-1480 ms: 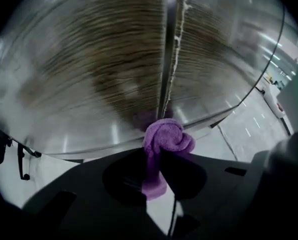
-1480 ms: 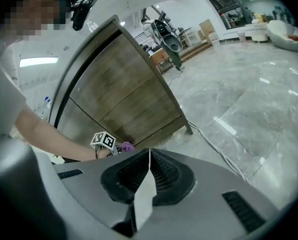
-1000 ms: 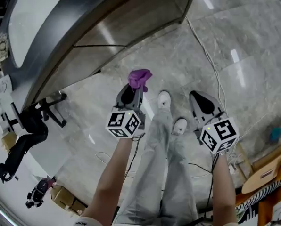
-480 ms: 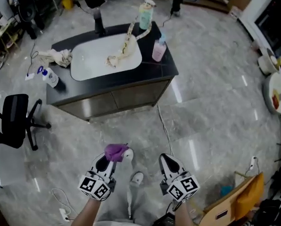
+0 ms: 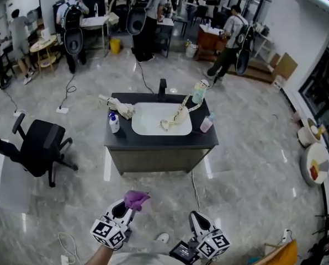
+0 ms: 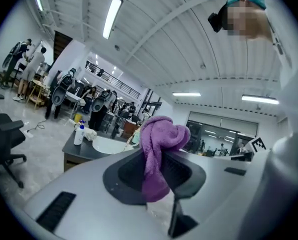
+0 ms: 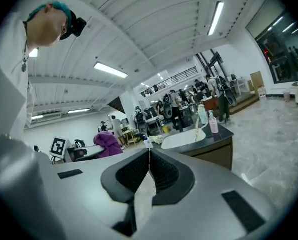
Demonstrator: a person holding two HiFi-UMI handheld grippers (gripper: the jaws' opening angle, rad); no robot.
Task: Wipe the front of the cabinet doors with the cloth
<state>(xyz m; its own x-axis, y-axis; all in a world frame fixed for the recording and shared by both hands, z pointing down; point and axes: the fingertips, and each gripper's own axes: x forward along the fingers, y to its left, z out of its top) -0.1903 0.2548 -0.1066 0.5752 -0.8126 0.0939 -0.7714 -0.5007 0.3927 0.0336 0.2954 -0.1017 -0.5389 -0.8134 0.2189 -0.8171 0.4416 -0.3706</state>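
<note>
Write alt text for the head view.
The left gripper holds a purple cloth; the right gripper is shut and empty. Both are some way from a dark sink cabinet on grey floor, office chair beside it.

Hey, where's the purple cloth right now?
Low left in the head view, the purple cloth is pinched in the left gripper, well short of the sink cabinet.

Cabinet (image 5: 153, 160) straight ahead, chair (image 5: 40, 147) at its left, cloth (image 5: 136, 198) in left gripper (image 5: 126, 206), right gripper (image 5: 194, 216) alongside
</note>
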